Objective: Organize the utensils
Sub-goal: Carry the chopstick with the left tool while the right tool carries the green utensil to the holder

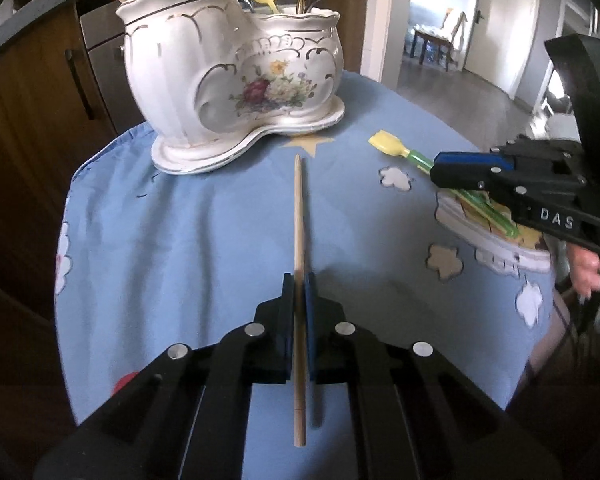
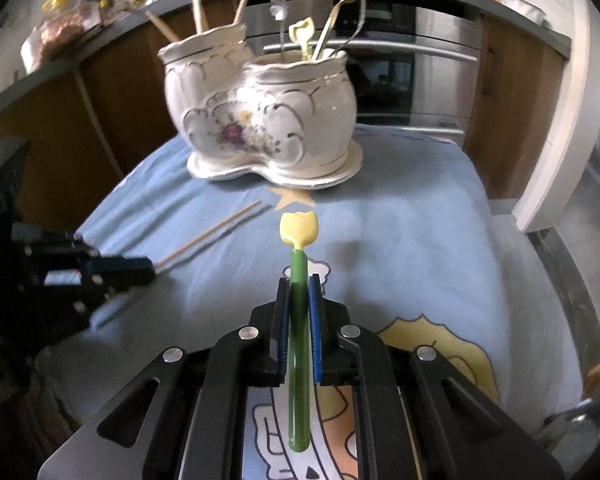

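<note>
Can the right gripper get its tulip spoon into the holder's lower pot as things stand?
Probably yes. The right gripper, shut on the tulip spoon, faces the lower pot across bare cloth. The left gripper sits off to the side, and the pot's opening looks partly free.

Left hand-held gripper (image 2: 150,270) is blurred; holder (image 1: 236,80) hides utensil lower ends
</note>
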A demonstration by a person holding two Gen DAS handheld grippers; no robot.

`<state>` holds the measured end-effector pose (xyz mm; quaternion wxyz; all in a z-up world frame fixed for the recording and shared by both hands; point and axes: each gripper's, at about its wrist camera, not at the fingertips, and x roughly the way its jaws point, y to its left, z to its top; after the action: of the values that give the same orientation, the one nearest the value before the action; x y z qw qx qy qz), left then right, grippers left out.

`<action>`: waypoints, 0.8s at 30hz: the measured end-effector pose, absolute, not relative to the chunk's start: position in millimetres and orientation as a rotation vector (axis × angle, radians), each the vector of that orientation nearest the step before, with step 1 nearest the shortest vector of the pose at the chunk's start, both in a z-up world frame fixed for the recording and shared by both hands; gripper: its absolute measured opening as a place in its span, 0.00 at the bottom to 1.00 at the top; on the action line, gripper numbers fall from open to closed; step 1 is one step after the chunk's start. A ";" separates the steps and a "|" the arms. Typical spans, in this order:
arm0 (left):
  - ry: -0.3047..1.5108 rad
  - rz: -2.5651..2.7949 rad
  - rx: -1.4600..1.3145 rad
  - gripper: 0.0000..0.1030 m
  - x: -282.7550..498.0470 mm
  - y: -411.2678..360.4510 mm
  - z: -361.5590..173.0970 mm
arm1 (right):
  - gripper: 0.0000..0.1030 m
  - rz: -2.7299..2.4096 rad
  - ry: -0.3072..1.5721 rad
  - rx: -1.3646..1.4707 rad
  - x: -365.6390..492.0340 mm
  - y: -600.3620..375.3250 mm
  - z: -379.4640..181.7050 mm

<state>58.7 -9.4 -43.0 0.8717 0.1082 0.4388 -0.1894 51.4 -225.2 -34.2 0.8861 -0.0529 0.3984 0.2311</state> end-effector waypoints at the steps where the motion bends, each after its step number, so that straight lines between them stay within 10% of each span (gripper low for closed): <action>1: 0.923 -0.401 0.238 0.05 56.1 -7.0 -42.2 | 0.10 0.498 0.839 -0.122 49.8 -224.9 -34.8; 24: 0.979 -0.412 0.224 0.10 41.5 1.1 -50.6 | 0.12 0.520 0.921 -0.271 35.3 -213.1 -50.9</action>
<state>41.5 1.1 -50.6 0.8562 0.1067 0.4659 -0.1961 35.3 -213.1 -51.0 0.8547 -0.1287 0.4381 0.2471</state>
